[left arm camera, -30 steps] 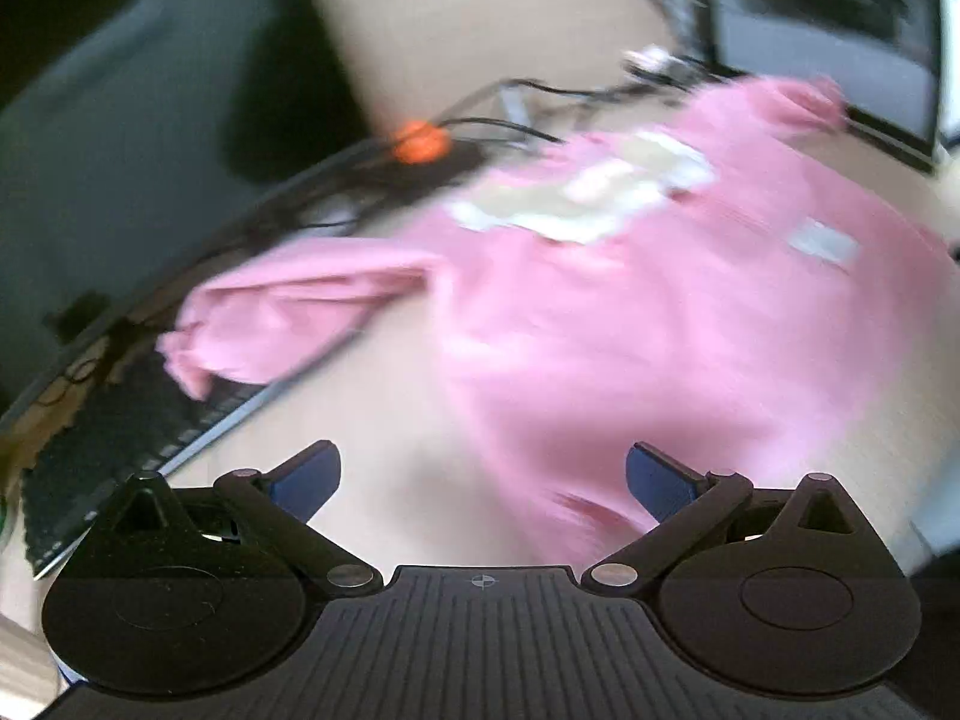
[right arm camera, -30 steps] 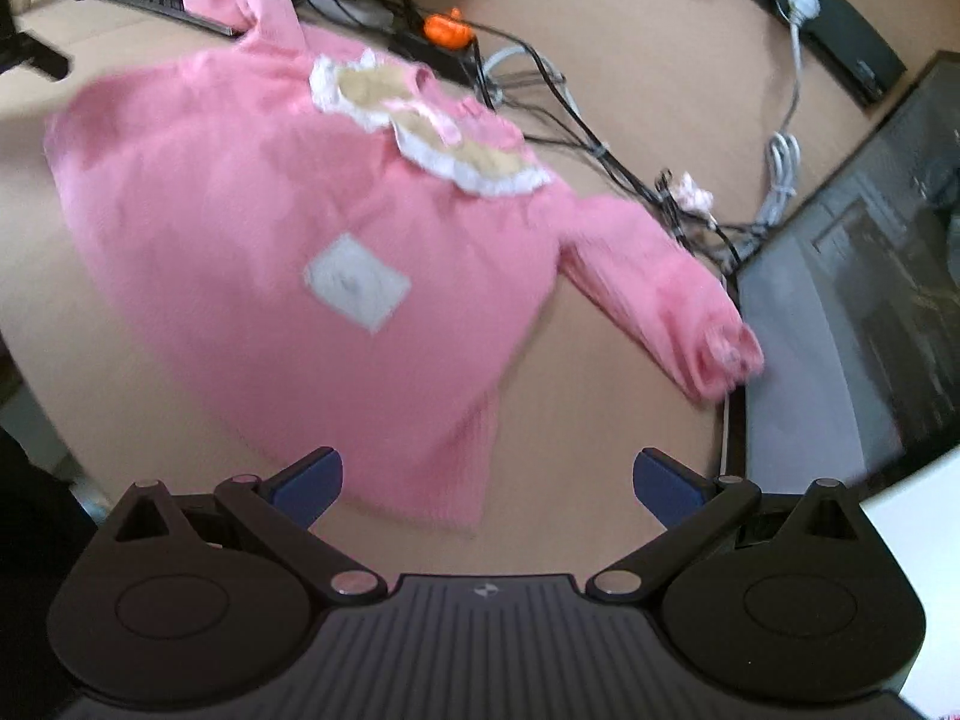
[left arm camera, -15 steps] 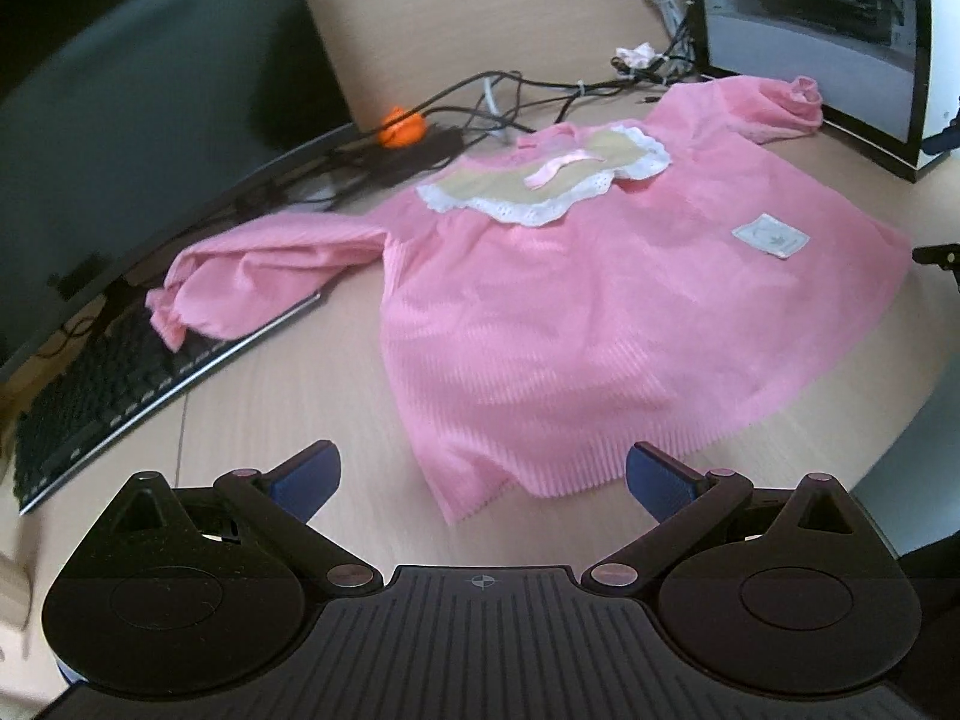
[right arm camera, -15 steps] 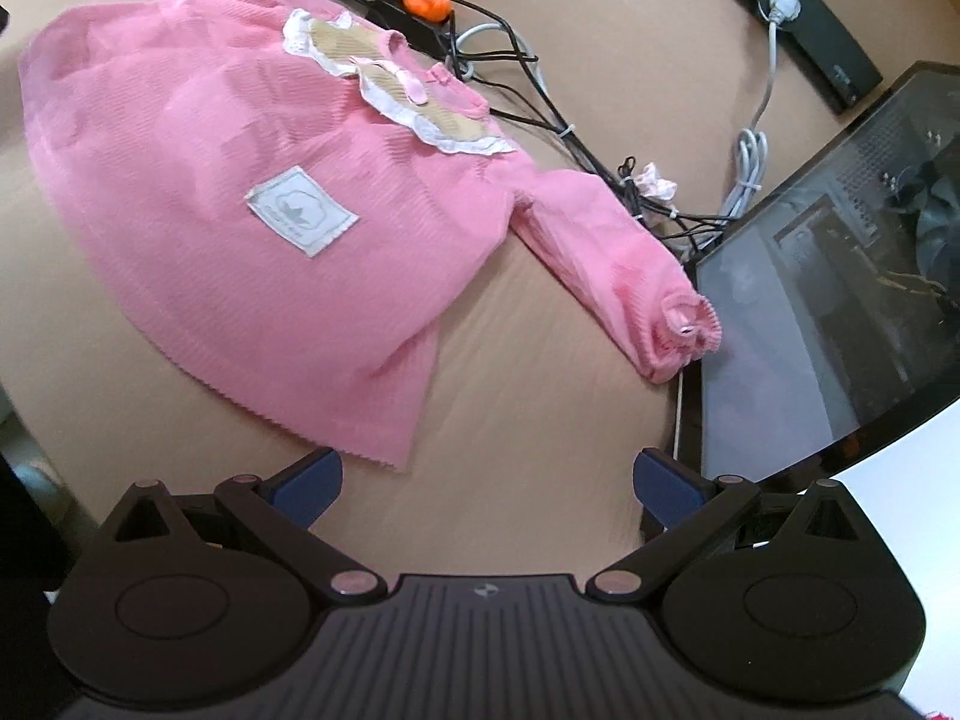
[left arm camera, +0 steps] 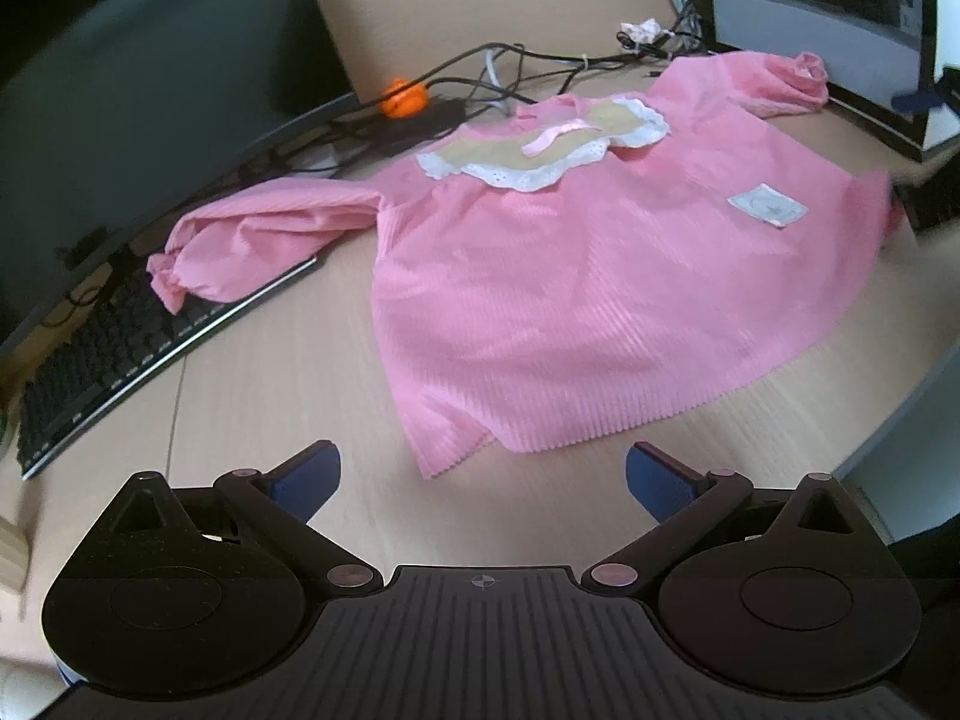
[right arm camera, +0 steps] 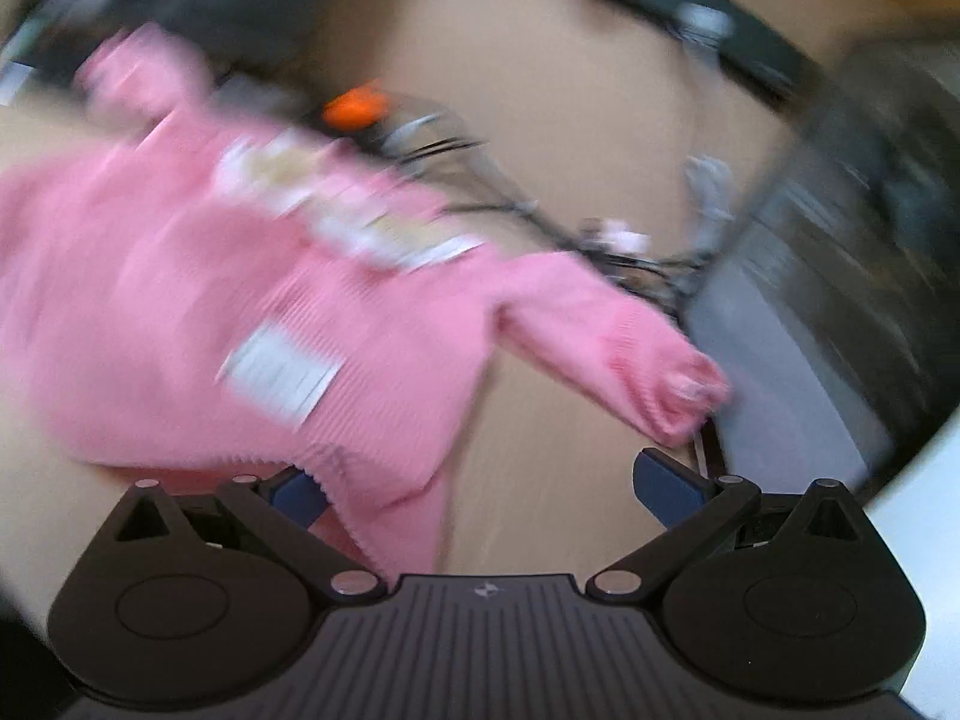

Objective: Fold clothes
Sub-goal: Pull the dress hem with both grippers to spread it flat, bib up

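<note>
A pink ribbed child's top (left arm camera: 588, 276) lies flat, front up, on the wooden desk (left arm camera: 270, 396). It has a beige collar with white lace trim (left arm camera: 540, 150) and a small white patch (left arm camera: 768, 204). Its left sleeve (left arm camera: 258, 240) rests on a keyboard. My left gripper (left arm camera: 480, 477) is open and empty, just short of the hem's near corner. In the blurred right wrist view my right gripper (right arm camera: 480, 489) is open, with the top's hem corner (right arm camera: 390, 504) lying between its fingers and the right sleeve (right arm camera: 624, 348) ahead.
A black keyboard (left arm camera: 120, 354) lies at the left under the sleeve. A dark monitor (left arm camera: 138, 78) stands behind it. Cables (left arm camera: 510, 72) and an orange object (left arm camera: 405, 97) sit behind the collar. A second screen (left arm camera: 810, 6) stands at the right, by the right sleeve cuff.
My right gripper has moved in fast toward the top's right hem corner; its view is now blurred. My left gripper has drawn slightly closer to the left hem corner. The top has not moved.
</note>
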